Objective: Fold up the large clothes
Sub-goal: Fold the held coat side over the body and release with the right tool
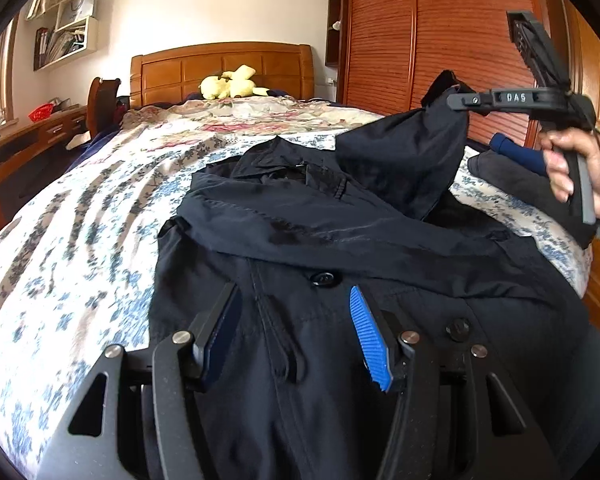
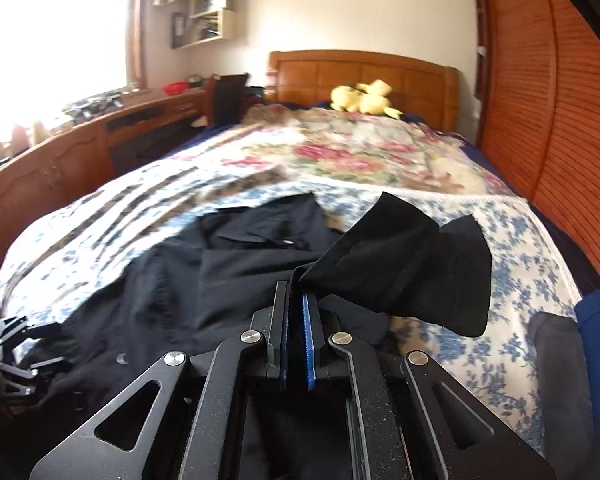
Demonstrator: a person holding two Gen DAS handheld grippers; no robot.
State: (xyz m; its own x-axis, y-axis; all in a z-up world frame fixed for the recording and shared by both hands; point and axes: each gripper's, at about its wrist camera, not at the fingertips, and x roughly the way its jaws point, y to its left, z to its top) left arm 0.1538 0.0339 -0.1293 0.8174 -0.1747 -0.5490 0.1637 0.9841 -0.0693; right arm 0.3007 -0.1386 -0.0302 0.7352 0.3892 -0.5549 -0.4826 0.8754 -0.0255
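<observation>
A dark navy coat (image 1: 300,240) lies spread on a bed (image 1: 60,240) covered in a blue-and-white floral bedspread, its long axis running from the bottom edge of the left wrist frame up toward the centre, collar (image 1: 276,160) end pointing at the wooden headboard (image 1: 220,68) in the upper middle. One sleeve already lies folded across the chest, slanting from centre left to lower right. Buttons (image 1: 324,279) run down the front near the bottom centre.

The left hand-held gripper (image 1: 296,336) fills the bottom of that frame, jaws standing apart over the coat front with nothing between them, the blue ribbed pad (image 1: 368,340) on the right.

At upper right of the same frame, the right hand-held gripper (image 1: 456,100) is clamped on the cuff of the other sleeve (image 1: 412,160), raised clear of the coat body; the person's hand (image 1: 572,168) grips its handle at the right edge. In the right wrist frame, the right hand-held gripper's (image 2: 296,292) jaws are pressed together on that dark cloth, and the sleeve (image 2: 412,264) flares out toward centre right above the bedspread.

A yellow plush toy (image 1: 232,86) sits against the headboard. A louvred wooden wardrobe (image 1: 440,32) occupies the upper right, wall shelves (image 1: 68,20) the upper left.
</observation>
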